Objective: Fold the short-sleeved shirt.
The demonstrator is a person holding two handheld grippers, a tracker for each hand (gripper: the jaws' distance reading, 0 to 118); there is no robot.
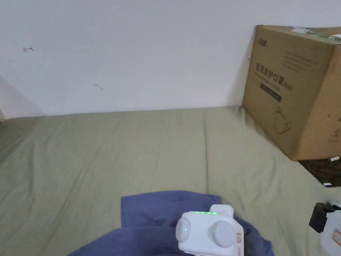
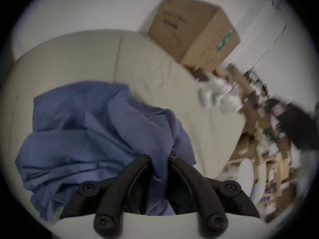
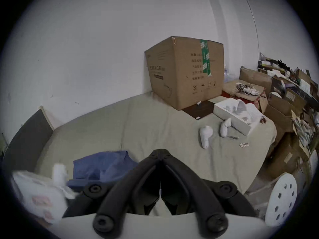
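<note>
Evidently soft and limp, the blue shirt [image 2: 96,135] is lying crumpled near the bed's [image 1: 100,150] front edge, the left gripper [image 2: 159,156] pinching a bunched fold while the right gripper [image 3: 160,152] is hovering closed, empty; flat hems look likelier holds.

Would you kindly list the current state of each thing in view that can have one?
blue shirt: crumpled, unfolded, on the green sheet.
left gripper: shut on the blue shirt.
right gripper: shut, holding nothing.
cardboard box: closed, taped, upright.
white box: open.
</note>
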